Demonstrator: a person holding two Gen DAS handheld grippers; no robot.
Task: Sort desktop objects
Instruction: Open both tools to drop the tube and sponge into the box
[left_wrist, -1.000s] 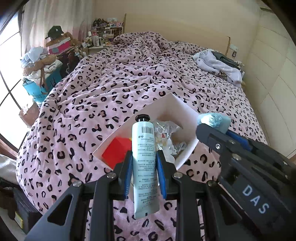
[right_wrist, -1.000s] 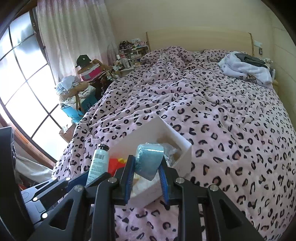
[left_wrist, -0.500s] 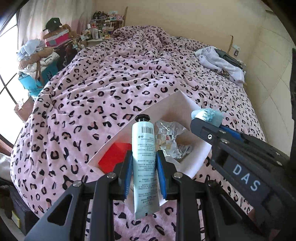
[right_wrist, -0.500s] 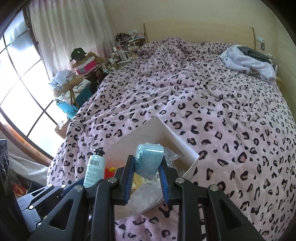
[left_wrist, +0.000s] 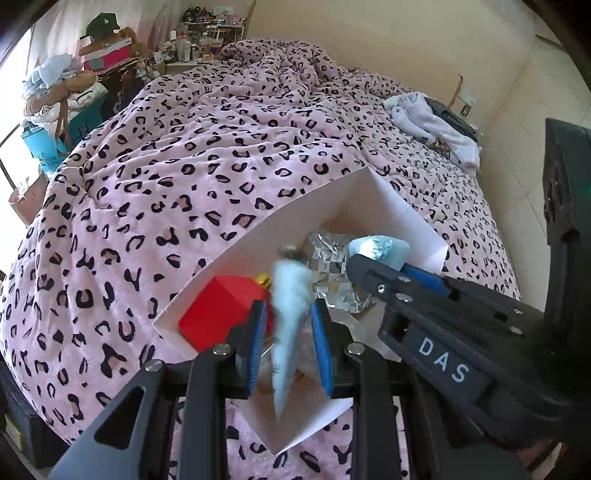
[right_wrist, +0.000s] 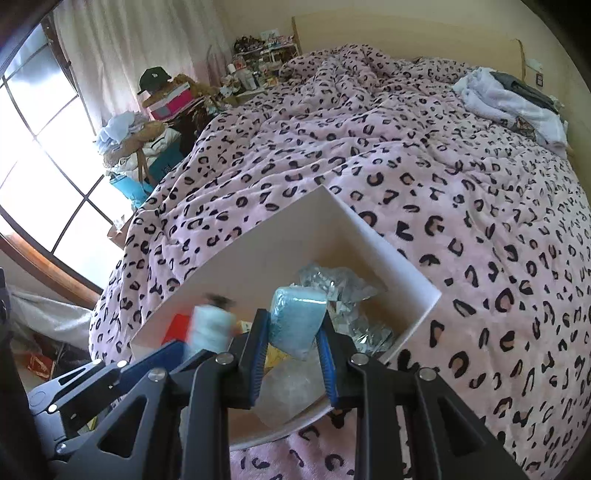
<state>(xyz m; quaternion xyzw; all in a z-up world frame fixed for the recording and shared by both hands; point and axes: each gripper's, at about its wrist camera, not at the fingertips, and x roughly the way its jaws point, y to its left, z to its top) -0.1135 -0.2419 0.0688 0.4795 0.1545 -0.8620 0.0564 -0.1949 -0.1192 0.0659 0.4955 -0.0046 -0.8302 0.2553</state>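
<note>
Two views are given. From the left wrist, the left gripper (left_wrist: 288, 343) is seen with its jaws spread apart, and a motion-blurred white tube (left_wrist: 290, 314) lies loose between them, above the white box (left_wrist: 332, 206) on the leopard-print bed (left_wrist: 184, 166); a red block (left_wrist: 221, 314) sits in the box. From the right wrist, the right gripper (right_wrist: 293, 354) is seen with jaws clamped on a pale blue sponge (right_wrist: 295, 319), held over the same box.

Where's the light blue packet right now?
The light blue packet sits between the right gripper's fingers, over the open white box on the bed; in the left wrist view it shows right of the blurred tube.
</note>
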